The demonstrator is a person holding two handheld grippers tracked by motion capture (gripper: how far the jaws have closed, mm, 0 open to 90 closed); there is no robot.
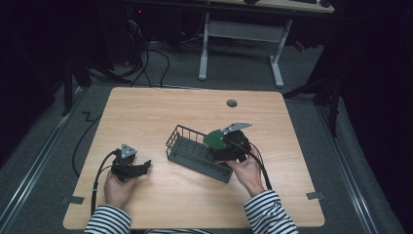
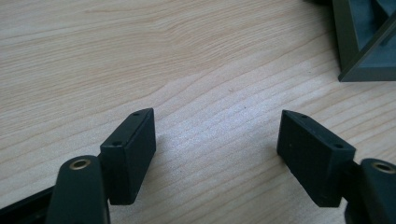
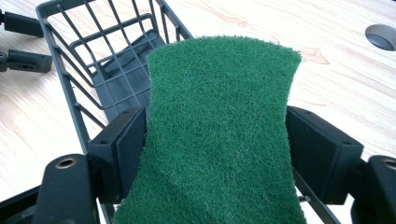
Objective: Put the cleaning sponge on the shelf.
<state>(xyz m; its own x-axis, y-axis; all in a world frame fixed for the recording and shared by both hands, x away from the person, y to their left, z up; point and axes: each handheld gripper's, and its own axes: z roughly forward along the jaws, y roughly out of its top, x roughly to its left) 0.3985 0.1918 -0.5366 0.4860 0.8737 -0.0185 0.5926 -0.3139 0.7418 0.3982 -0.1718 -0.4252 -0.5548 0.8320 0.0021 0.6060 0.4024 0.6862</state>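
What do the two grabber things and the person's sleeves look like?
Both are black. The left gripper and the right gripper each carry a grey three-cornered plate on top and trail a black cable. Up close, the jaws end in flat black blocks with small screw holes, on arms with brass-coloured rings. The sleeves have black and white stripes.

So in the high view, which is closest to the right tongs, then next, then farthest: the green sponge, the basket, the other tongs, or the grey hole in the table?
1. Green sponge, held between the right tongs.
2. Basket, right beneath them, reaching off to the left.
3. Grey hole, up toward the table's far edge.
4. Left tongs, far off on the left side.
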